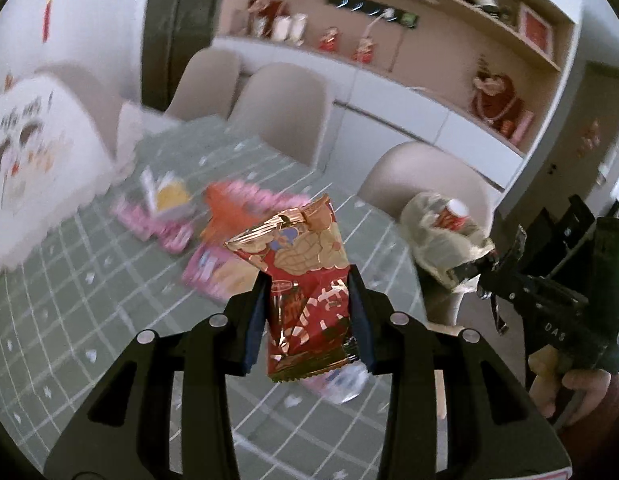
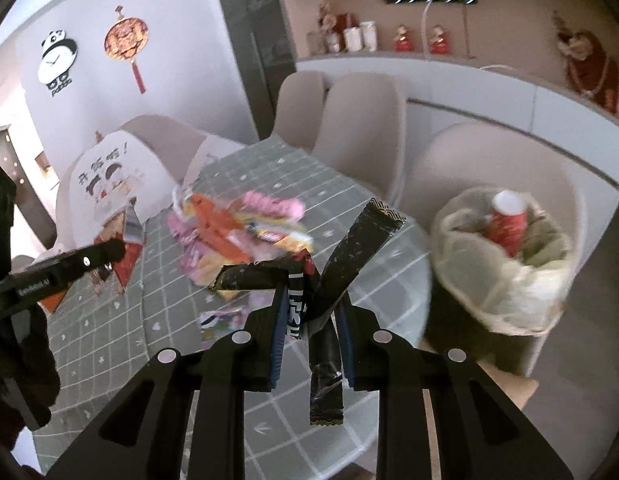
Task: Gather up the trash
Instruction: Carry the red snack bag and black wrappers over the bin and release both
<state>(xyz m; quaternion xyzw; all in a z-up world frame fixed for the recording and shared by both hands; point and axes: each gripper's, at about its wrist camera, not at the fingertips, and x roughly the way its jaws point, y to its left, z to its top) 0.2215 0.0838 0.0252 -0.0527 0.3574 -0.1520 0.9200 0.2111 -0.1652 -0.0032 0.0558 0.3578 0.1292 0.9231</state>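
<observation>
A crinkled red foil snack wrapper is pinched by the left gripper above the green checked table; crumpled black wrappers are clamped between the right gripper fingers, near the lined bin.

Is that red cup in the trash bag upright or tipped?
Tipped. The cup leans with its white mouth angled up-left inside the bag.

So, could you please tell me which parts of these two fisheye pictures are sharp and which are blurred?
Left wrist view: the red wrapper held in the left gripper is crisp, while the pile of wrappers and the chairs are smeared. Right wrist view: the black wrapper in the right gripper is sharp, and the lined bin is soft; both views bend straight lines toward the rim.
</observation>
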